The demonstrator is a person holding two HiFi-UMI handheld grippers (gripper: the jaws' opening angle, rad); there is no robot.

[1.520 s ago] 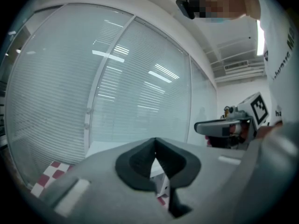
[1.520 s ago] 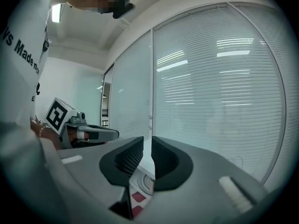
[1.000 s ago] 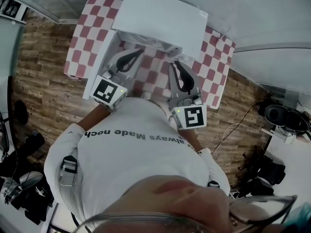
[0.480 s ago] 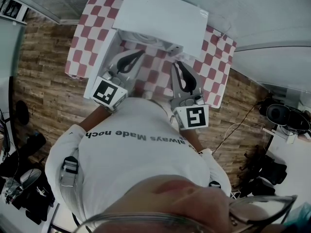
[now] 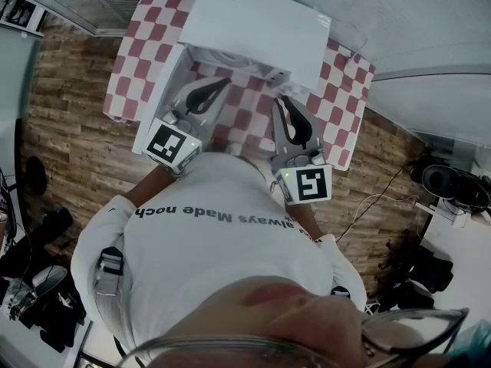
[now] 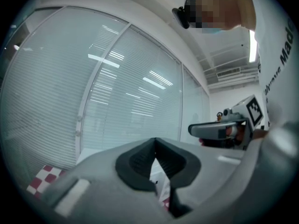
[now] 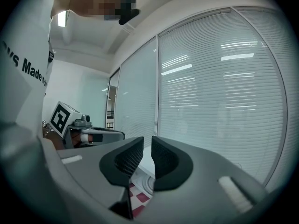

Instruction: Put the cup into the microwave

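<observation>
A white microwave (image 5: 261, 25) stands on a table with a red-and-white checked cloth (image 5: 130, 67). Its door (image 5: 159, 98) hangs open to the left, and a pale round shape (image 5: 226, 56) shows inside; I cannot tell whether it is the cup. My left gripper (image 5: 222, 83) and right gripper (image 5: 281, 99) are held side by side in front of the opening, close to the person's chest. Both are shut with nothing between the jaws. The left gripper (image 6: 155, 143) has its tips touching. The right gripper (image 7: 147, 146) has only a thin slit between its pads.
Wooden floor (image 5: 69, 152) surrounds the table. Bags and dark gear (image 5: 38, 297) lie at the left, and cables and equipment (image 5: 445, 186) at the right. Blinds (image 7: 219, 87) fill both gripper views, which tilt upward.
My right gripper has drifted slightly to the right and back. The left gripper has barely moved.
</observation>
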